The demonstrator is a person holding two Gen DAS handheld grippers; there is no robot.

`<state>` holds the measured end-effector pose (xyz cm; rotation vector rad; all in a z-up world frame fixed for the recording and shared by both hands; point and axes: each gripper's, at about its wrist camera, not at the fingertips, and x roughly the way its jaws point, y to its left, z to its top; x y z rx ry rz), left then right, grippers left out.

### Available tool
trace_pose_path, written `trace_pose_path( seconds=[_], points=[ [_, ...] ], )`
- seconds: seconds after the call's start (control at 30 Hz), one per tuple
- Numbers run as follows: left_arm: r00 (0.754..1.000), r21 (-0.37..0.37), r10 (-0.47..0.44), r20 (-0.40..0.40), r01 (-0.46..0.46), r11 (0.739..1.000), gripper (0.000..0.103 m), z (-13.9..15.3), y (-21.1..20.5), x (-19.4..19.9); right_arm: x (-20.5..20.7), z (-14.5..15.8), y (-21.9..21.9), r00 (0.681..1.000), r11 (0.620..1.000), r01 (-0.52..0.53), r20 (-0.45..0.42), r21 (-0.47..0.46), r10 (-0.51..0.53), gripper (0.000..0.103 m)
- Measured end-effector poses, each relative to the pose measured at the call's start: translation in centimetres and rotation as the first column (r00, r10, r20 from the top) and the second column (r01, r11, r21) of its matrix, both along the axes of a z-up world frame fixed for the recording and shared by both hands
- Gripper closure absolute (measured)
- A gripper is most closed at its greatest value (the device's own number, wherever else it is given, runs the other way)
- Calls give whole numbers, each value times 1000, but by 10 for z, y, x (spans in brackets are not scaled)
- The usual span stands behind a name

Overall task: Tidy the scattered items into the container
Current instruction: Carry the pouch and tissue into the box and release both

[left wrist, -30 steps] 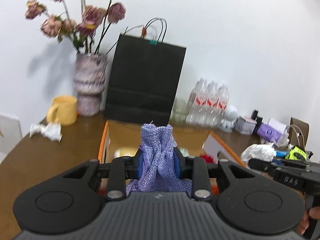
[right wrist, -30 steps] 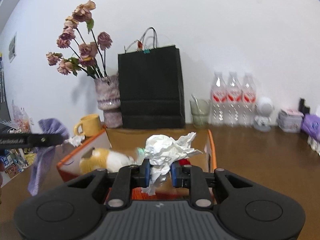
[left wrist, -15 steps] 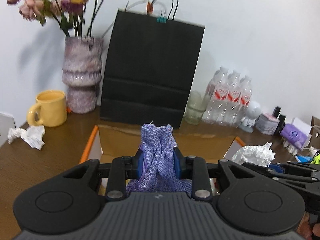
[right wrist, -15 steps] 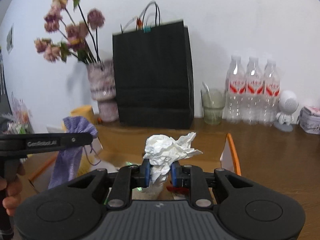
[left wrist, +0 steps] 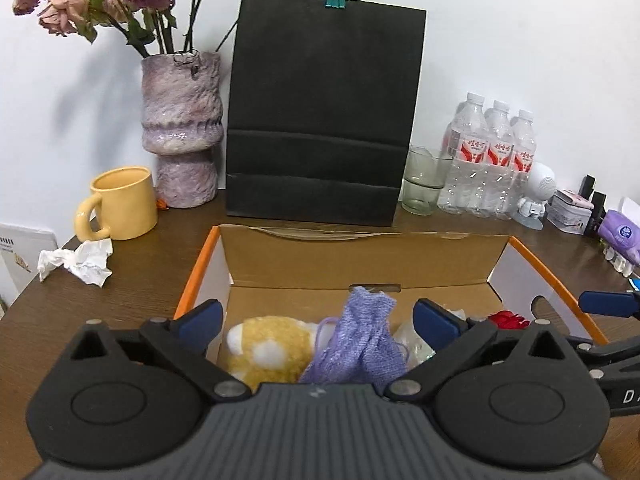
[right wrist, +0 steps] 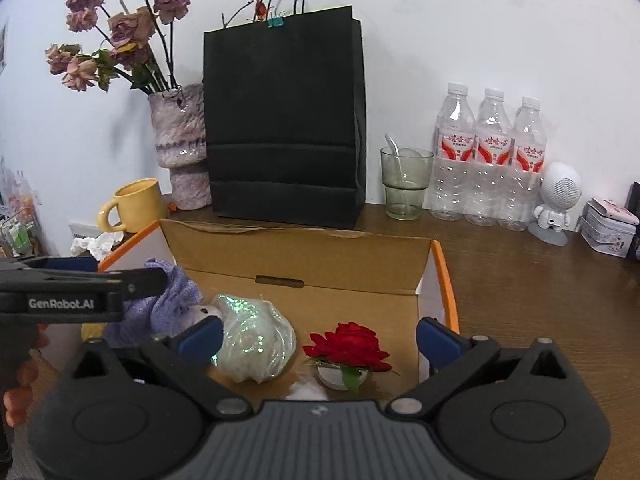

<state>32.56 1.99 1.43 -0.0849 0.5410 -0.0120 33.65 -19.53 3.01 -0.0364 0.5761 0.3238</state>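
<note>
The open cardboard box point(left wrist: 360, 256) with orange edges lies right under both grippers. My left gripper point(left wrist: 316, 316) is opening, its jaws spread wide. The purple knitted pouch point(left wrist: 360, 340) sits loose between them in the box, touching neither pad, beside a yellow plush point(left wrist: 272, 348). My right gripper point(right wrist: 318, 334) is also opening wide over the box, with nothing pressed between its pads. Below it lie a red rose point(right wrist: 348, 346), a shimmery bag point(right wrist: 252, 336) and a scrap of white crumpled paper point(right wrist: 306, 390). Another crumpled tissue point(left wrist: 80, 260) lies on the table left of the box.
Behind the box stand a black paper bag point(left wrist: 320, 120), a vase of dried roses point(left wrist: 182, 128), a yellow mug point(left wrist: 120, 204), a glass point(right wrist: 404, 184) and three water bottles point(right wrist: 488, 160). Small tins and a white figure point(right wrist: 558, 204) fill the back right.
Both grippers came forward and down over the box. Both then opened wide, letting go of the purple pouch and the crumpled paper, which now lie in the box.
</note>
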Motion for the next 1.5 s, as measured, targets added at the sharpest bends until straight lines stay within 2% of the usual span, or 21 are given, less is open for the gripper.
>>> trace_pose_path(
  seconds=[0.53,0.8,1.27,1.5],
  points=[
    [1000,4,-25,12,25,1000,0,1,-8,-3,-2,4,-1,1000,1000,11,3,-8,-11,0],
    [999,12,-15,48,15,1000,0,12,-14,-24,-16,15,2,1000,1000,16,27,-16,-16,0],
    [996,22,-10,94,8,1000,0,38,-16,-92,-83,45,0,998,1000,12,69,-3,-12,0],
    [995,0,-19,101,19,1000,0,40,-14,-128,-125,47,-5,996,1000,20,87,-18,-19,0]
  ],
)
